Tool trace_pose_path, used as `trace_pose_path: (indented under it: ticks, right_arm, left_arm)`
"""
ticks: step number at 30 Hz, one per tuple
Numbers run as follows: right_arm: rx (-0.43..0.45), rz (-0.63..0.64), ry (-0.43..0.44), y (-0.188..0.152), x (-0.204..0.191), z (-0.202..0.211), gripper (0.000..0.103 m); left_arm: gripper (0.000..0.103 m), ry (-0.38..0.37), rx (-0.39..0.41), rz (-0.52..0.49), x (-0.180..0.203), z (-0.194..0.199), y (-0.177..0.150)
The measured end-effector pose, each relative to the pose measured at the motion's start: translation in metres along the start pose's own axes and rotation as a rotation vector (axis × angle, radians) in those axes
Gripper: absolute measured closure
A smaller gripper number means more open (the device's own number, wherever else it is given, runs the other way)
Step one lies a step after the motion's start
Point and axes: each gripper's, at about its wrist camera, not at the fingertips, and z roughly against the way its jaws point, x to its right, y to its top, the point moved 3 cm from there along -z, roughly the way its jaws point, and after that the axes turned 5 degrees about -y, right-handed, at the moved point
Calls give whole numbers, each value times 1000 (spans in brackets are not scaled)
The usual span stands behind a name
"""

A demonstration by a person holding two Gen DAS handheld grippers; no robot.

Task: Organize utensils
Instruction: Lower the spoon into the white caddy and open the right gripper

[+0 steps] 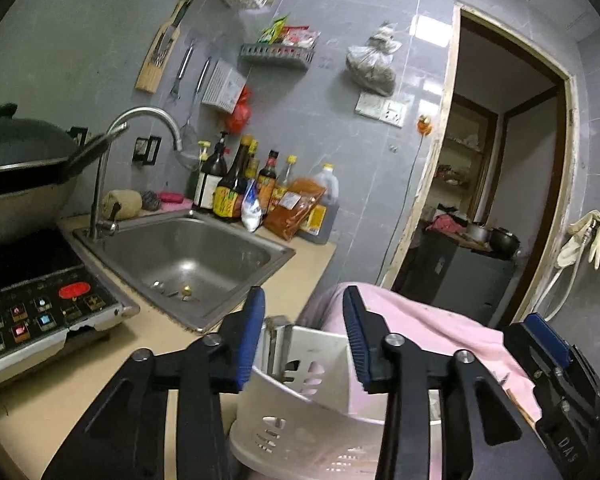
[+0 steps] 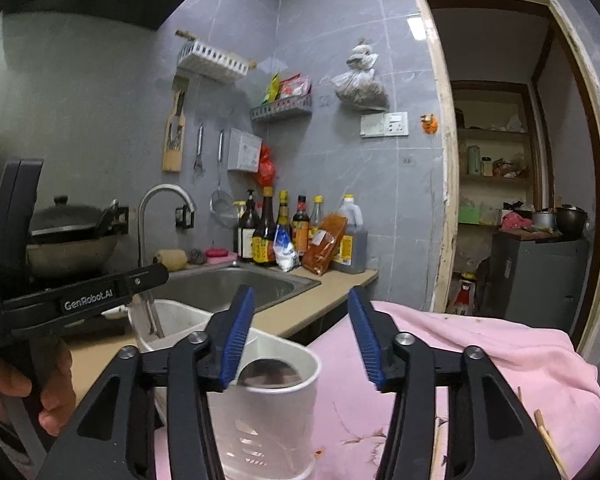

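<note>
A white plastic utensil holder with slotted sides stands on a pink cloth, right below my grippers. It has two compartments. A metal spoon bowl shows inside the near one, and thin metal handles stick up in the far one. In the left wrist view the holder sits under my left gripper, which is open and empty. My right gripper is open and empty above the holder's rim. The left gripper's body shows at the left of the right wrist view.
A steel sink with a curved tap lies ahead. Sauce bottles stand behind it. An induction cooker with a lidded wok is at left. Chopstick ends lie on the cloth at right. A doorway opens at right.
</note>
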Motion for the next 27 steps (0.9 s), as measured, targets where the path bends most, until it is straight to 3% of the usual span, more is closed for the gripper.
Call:
trace_pose_path:
  ticks: [2,3,5,7,15,21,27]
  right_arm:
    - [13,-14,-15,4,6,7,49]
    - [19,-20,-25,6,11,12,43]
    - [30,-36,-50,9,21,21,32]
    - [48,-49,-78,13,33,31,30]
    - [102,-50,-222,22,84,83,0]
    - [96,-24,-326,24,125,126,0]
    - [24,16,-404,12,158,151,0]
  left_arm:
    - [66,-2,6,-16,5,3,3]
    - [63,0,11,-23,7,4,4]
    - [54,-2,26,-42,14,9,7]
    - [43,-7,56,-59,23,17,10]
    - [17,-97,111,-158,78,38,14]
    - [12,-204,67,-240,128,37,2]
    - [12,-314,-96,-280,171,13,-28]
